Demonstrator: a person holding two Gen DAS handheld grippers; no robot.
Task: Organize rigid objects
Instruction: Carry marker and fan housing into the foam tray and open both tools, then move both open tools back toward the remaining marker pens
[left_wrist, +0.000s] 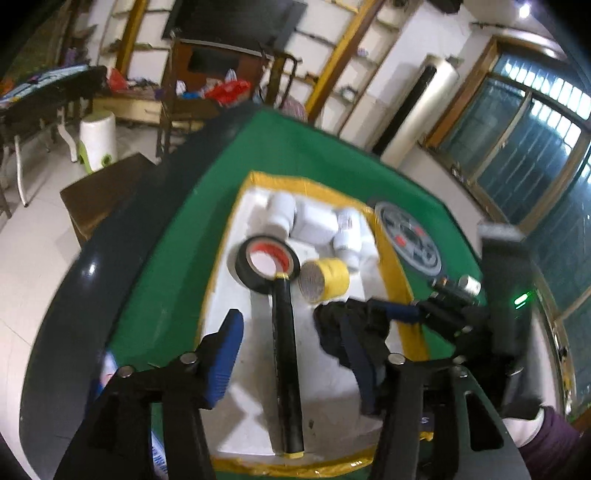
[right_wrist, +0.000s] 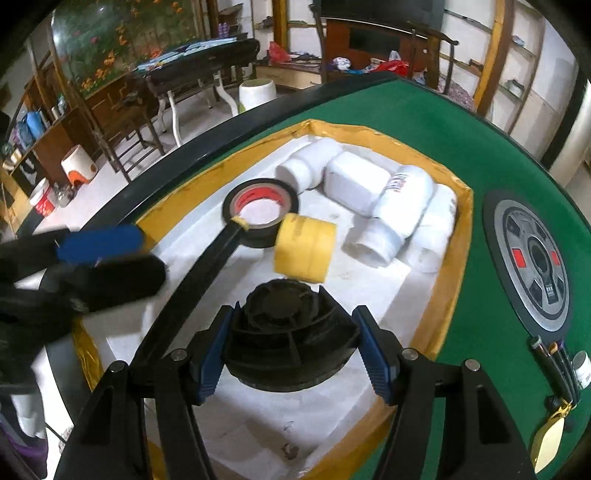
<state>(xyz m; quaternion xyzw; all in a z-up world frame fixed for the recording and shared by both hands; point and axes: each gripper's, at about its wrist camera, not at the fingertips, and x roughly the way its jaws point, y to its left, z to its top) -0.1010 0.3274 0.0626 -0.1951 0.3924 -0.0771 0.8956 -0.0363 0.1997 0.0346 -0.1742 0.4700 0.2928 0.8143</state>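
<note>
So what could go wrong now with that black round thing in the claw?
1. The right claw grips the ribbed black round plastic part only by its edges over the white foam tray; it might slip and drop.
2. The long black rod lies right beside it, so lowering could knock it.
3. The yellow tape roll lies on its side nearby and may roll if bumped.

You are looking across a pale glossy tiled floor (right_wrist: 122, 184) where a white cylindrical plastic stool (left_wrist: 98, 142) is standing. Dark wooden chairs (left_wrist: 218, 92) are sitting by white walls with yellow wooden posts (left_wrist: 343, 55), and daylight is coming through a barred window (left_wrist: 532, 129).
</note>
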